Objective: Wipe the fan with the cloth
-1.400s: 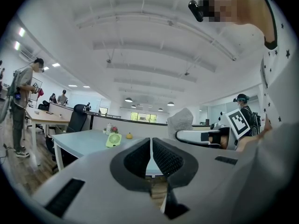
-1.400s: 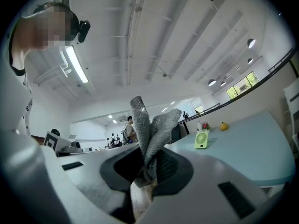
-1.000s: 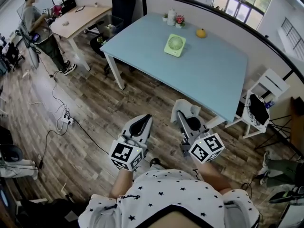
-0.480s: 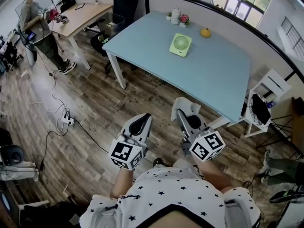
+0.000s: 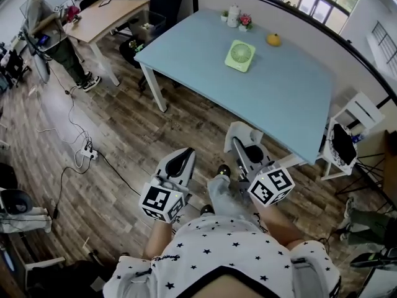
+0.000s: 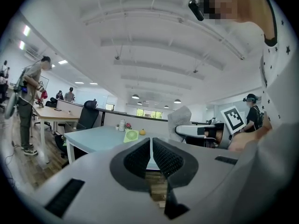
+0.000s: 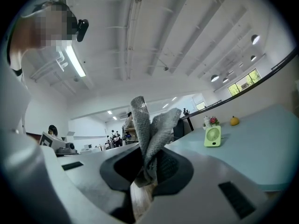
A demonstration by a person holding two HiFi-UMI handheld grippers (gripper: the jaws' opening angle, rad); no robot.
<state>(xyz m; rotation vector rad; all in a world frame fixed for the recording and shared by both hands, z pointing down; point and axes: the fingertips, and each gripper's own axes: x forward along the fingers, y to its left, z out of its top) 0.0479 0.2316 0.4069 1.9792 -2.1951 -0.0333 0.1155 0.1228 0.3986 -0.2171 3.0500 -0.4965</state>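
Observation:
A small green fan (image 5: 239, 56) lies on the light blue table (image 5: 279, 98), far ahead of both grippers; it shows small in the left gripper view (image 6: 131, 135) and stands upright-looking in the right gripper view (image 7: 212, 136). My right gripper (image 5: 239, 143) (image 7: 148, 164) is shut on a grey cloth (image 7: 150, 125) (image 5: 242, 132), which sticks up in folds from the jaws. My left gripper (image 5: 182, 157) (image 6: 151, 146) is shut with nothing between its jaws. Both are held close to my body, above the wooden floor and short of the table's near edge.
On the table's far side stand a white bottle (image 5: 234, 15), a small flower pot (image 5: 246, 22) and an orange fruit (image 5: 274, 39). A person (image 5: 53, 36) stands by a wooden desk (image 5: 105, 14) at the far left. A white chair (image 5: 347, 135) is right of the table. Cables (image 5: 87, 154) lie on the floor.
The view has crept closer to the table. My leg and shoe have come forward between the two grippers. Both grippers keep their pose and grip.

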